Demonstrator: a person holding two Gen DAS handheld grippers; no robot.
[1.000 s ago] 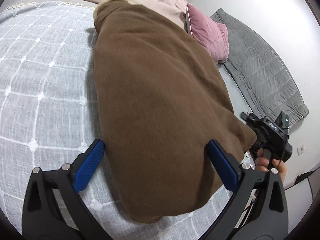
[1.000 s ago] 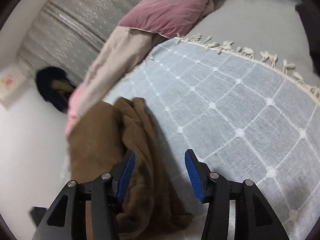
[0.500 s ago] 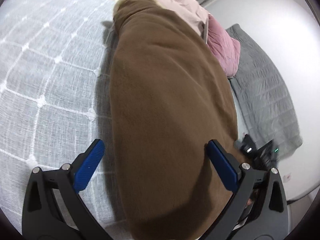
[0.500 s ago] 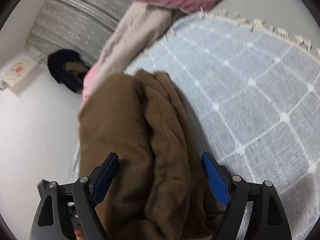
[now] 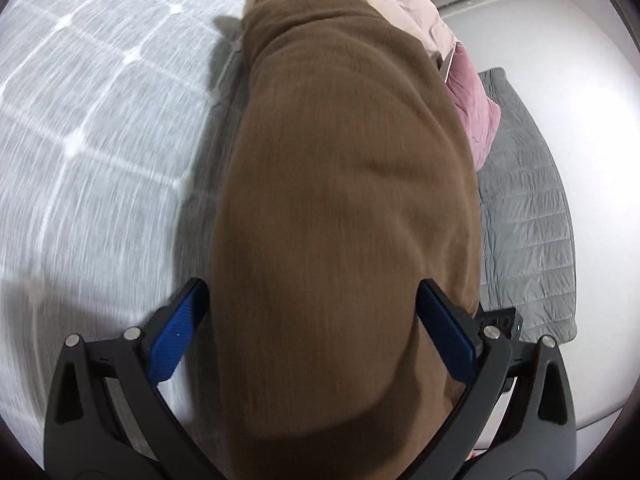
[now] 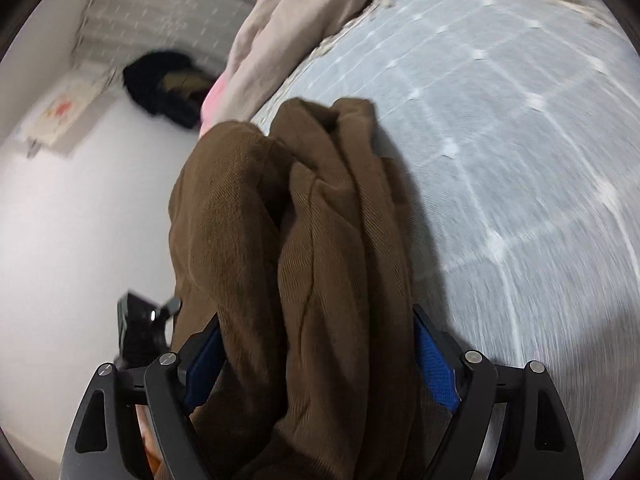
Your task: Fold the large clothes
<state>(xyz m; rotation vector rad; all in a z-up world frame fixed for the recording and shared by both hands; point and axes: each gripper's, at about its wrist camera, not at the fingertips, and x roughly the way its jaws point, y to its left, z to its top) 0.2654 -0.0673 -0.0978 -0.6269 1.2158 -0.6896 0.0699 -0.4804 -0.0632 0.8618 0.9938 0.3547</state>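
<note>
A large brown garment (image 5: pixel 344 160) lies lengthwise on the bed's pale checked bedspread (image 5: pixel 100 140), its fur-trimmed end far away. My left gripper (image 5: pixel 310 292) is open wide, and the garment's smooth near end fills the gap between its blue pads. In the right wrist view the same garment (image 6: pixel 320 220) is bunched in thick folds. My right gripper (image 6: pixel 316 316) is open wide too, astride those folds, which partly hide its blue pads. The pads do not visibly squeeze the cloth. Each gripper shows at the edge of the other's view.
A beige-pink duvet (image 5: pixel 404 12) and a pink pillow (image 5: pixel 476 112) lie beyond the garment. A grey quilt (image 5: pixel 528 208) covers the floor to the right. A dark bundle (image 6: pixel 164 84) sits on the white floor (image 6: pixel 80 220) off the bed's edge.
Both grippers have moved forward and down over the garment, so cloth now fills both gaps. The right jaws widened from a narrow gap. The left gripper rolled slightly.
</note>
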